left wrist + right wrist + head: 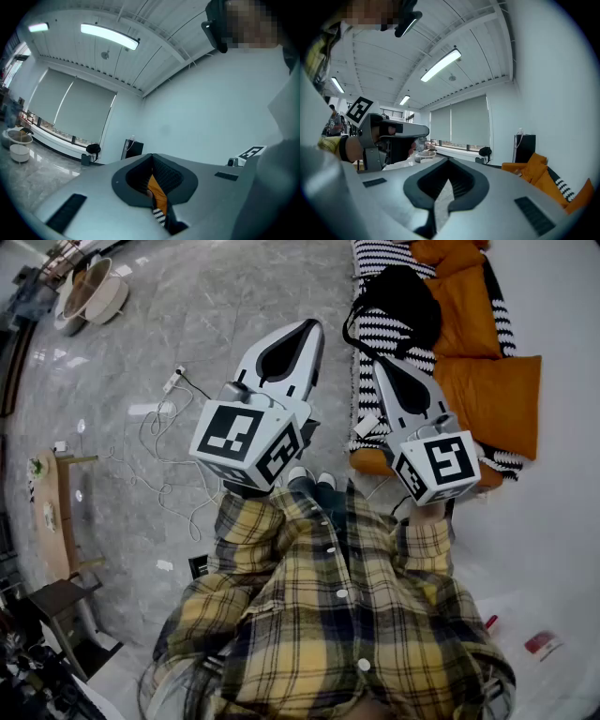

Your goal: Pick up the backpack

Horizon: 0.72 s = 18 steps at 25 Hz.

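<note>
the black backpack [398, 296] is lying on a striped mat [364, 399] among orange cushions [487, 390], down ahead of both grippers and touching neither. the left gripper [305, 329] is holding its jaws pressed together on nothing, and the right gripper [382, 367] is doing the same, its tip sitting just under the bag's strap in the head view. neither gripper view is showing the backpack. the left one is catching only a sliver of orange and stripes through its jaw opening.

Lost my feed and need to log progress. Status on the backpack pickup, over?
Left gripper shut, empty. Right gripper shut, empty. Backpack lying on striped couch, not gripped. Nothing seen blocking it.
</note>
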Each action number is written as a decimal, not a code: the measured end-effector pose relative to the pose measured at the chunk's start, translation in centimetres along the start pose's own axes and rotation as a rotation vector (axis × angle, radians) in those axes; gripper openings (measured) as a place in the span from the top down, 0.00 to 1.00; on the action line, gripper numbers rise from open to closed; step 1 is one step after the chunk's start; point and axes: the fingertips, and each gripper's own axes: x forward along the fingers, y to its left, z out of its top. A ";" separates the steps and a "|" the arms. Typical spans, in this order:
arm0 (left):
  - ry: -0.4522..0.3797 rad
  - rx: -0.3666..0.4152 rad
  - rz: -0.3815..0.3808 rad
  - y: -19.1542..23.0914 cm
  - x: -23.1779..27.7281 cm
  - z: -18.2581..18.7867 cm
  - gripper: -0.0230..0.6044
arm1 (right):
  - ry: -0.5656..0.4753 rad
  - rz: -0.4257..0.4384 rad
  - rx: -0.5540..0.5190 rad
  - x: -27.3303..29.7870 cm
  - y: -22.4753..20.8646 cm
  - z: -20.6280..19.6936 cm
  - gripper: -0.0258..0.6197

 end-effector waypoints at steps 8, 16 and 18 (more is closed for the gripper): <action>0.012 0.014 0.007 -0.7 0.9 -0.7 0.94 | 0.005 0.019 0.044 0.1 -0.8 -1.0 0.94; 0.013 0.012 0.015 2.3 3.8 -0.8 0.94 | 0.015 0.045 0.043 4.0 -2.2 -1.5 0.94; 0.017 0.014 0.010 3.8 5.0 -0.8 0.94 | 0.020 0.045 0.044 6.0 -2.8 -1.6 0.94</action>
